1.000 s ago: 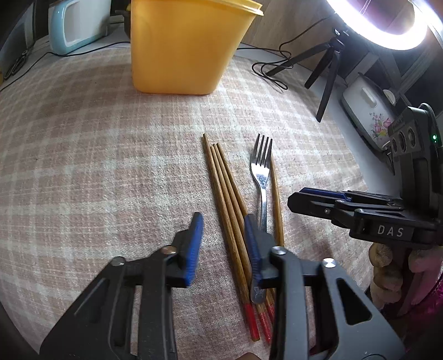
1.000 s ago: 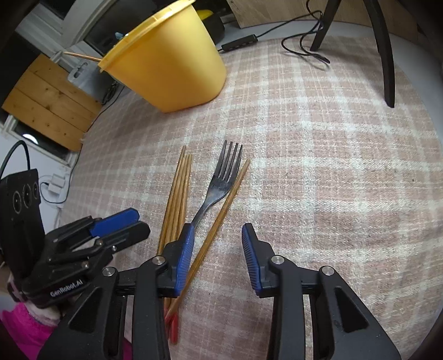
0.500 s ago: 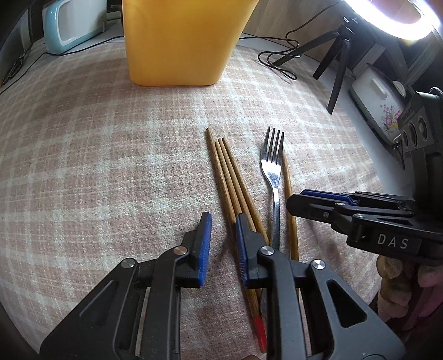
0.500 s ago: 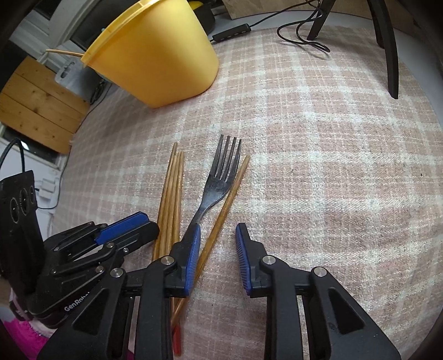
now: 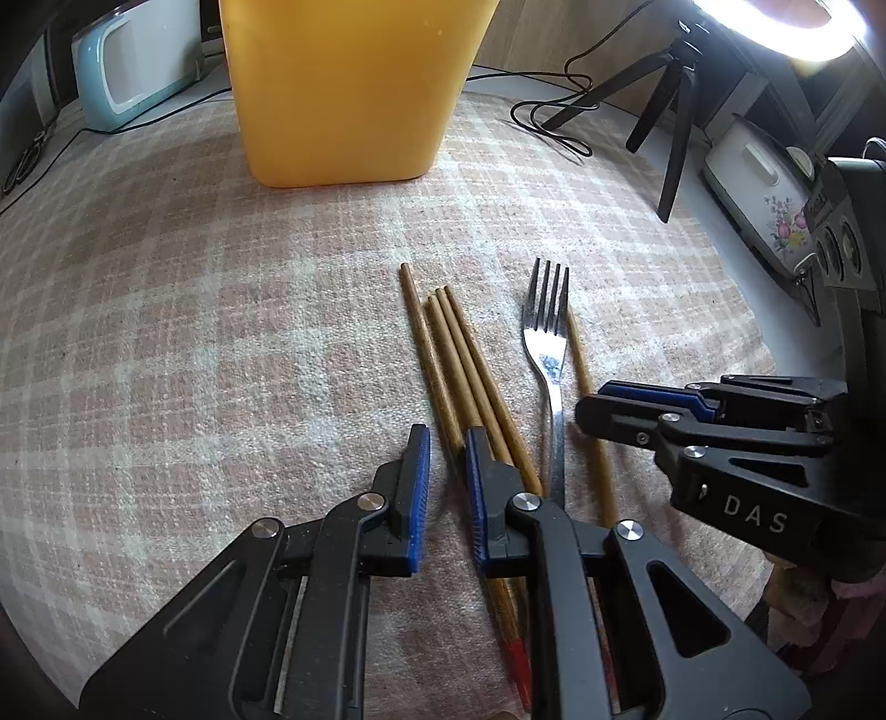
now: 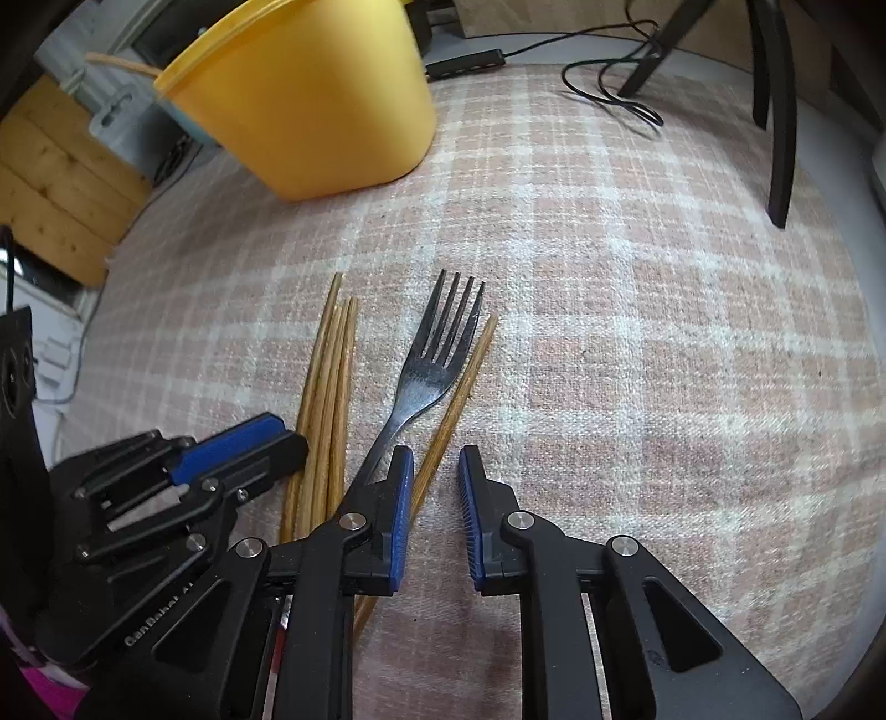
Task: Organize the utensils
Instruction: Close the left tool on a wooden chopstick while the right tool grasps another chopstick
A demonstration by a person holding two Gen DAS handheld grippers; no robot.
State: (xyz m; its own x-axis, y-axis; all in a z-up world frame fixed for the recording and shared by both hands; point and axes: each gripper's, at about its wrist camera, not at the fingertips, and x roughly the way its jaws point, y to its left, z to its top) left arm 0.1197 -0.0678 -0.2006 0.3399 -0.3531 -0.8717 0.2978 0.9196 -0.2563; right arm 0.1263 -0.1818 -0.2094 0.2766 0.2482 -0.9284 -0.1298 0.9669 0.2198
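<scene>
Three wooden chopsticks (image 5: 454, 354) (image 6: 329, 376) lie side by side on the plaid cloth, a steel fork (image 5: 548, 343) (image 6: 437, 354) to their right, and a lone chopstick (image 5: 581, 360) (image 6: 465, 376) beyond it. A tall yellow container (image 5: 354, 83) (image 6: 310, 99) stands behind. My left gripper (image 5: 446, 443) (image 6: 288, 437) points down over the trio; its jaws are closing, with the leftmost chopstick in the narrow gap, untouched. My right gripper (image 6: 436, 465) (image 5: 587, 410) is closing too, the lone chopstick running between its jaws beside the left pad. The fork's handle passes under that finger.
Black tripod legs (image 5: 673, 138) (image 6: 775, 111) and a looped cable (image 5: 554, 133) sit at the back right under a ring light (image 5: 786, 27). A pale blue appliance (image 5: 138, 61) is back left, a floral white one (image 5: 758, 183) off the cloth's right edge.
Both grippers' jaws have narrowed a lot. The left has settled around the leftmost chopstick. The right has edged forward and lower over the lone chopstick. Nothing on the cloth has moved.
</scene>
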